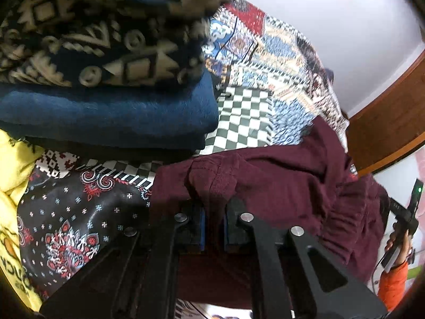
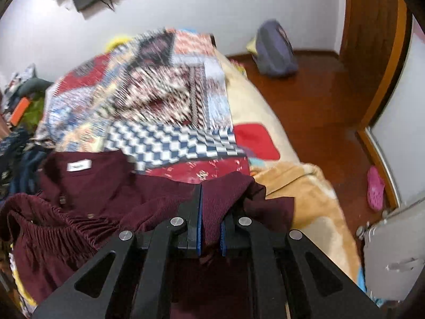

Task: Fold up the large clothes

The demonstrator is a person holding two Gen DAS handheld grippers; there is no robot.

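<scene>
1. Your left gripper [image 1: 213, 212] is clamped on a fold of the maroon garment [image 1: 279, 183], its blue-lined jaws nearly together with the ribbed cloth pinched between them.
2. Your right gripper [image 2: 211, 212] is likewise closed on another edge of the same maroon garment [image 2: 106, 194], with cloth bunched between its jaws.
3. The garment lies across the near part of the bed, on the patchwork bedspread [image 2: 148, 85]. Its white label [image 2: 79, 166] faces up on the left in the right wrist view, and a gathered, pleated band [image 2: 66, 226] hangs at the near left.
4. To the left of the garment in the left wrist view you have a stack of folded clothes: a plain blue piece [image 1: 106, 114] under a dark blue and cream patterned one [image 1: 93, 40].
5. A yellow cloth [image 1: 13, 175] sits at the far left edge.
6. Beyond the bed on the right, a grey bag [image 2: 276, 50] rests on the wooden floor [image 2: 318, 106], and a pink shoe [image 2: 375, 187] lies near the door frame.
</scene>
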